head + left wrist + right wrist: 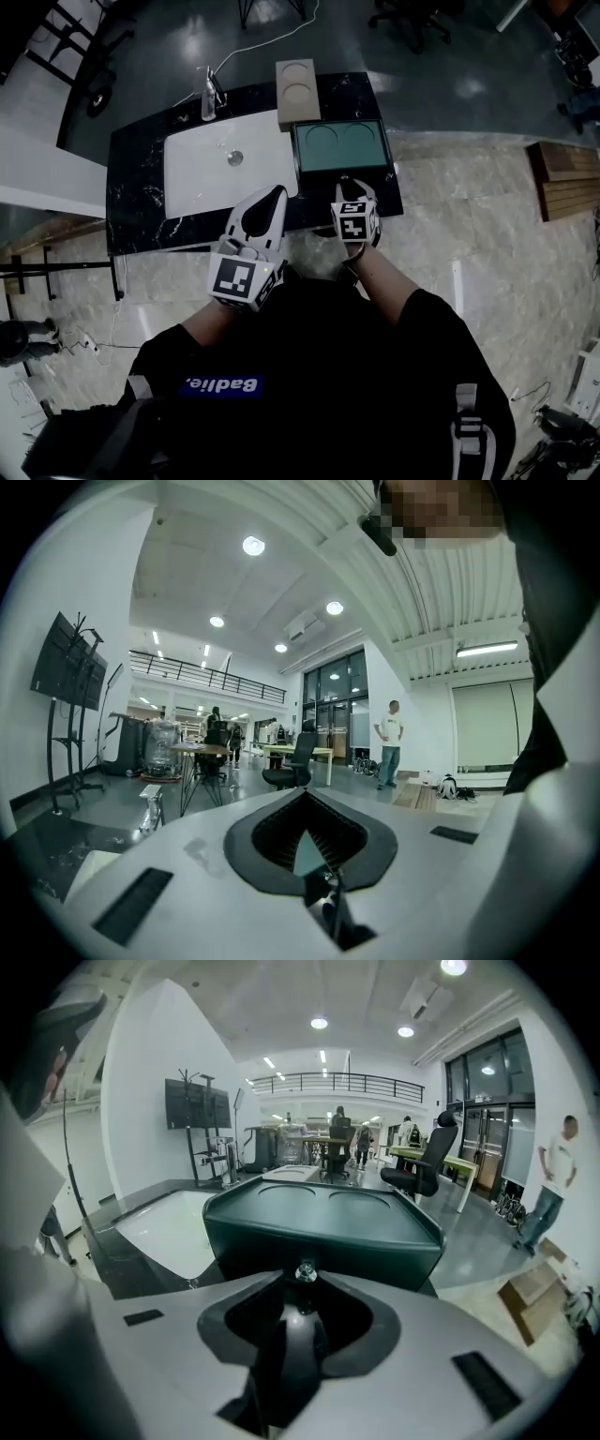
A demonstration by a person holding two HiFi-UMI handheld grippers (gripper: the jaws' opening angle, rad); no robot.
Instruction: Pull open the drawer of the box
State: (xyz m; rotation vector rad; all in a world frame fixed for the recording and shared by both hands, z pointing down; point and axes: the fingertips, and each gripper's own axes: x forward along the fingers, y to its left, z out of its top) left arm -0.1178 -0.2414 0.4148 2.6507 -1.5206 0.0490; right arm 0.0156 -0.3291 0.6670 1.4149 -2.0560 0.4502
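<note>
Two tools sit at the near side of the dark green box (342, 145), which stands on the black table (141, 187). The right tool (306, 1283) is clenched on the small knob (306, 1272) on the box's drawer front. The left tool (275, 195), left of the box, is pinched together on nothing.

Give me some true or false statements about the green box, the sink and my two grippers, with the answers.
1. The green box has two round recesses in its top. True.
2. The left gripper grips the faucet. False: its jaws are together on nothing, by the sink's near edge, far from the faucet.
3. The right gripper is at the small knob on the green box's front. True.
4. In the head view the sink lies right of the green box. False: it lies to its left.
</note>
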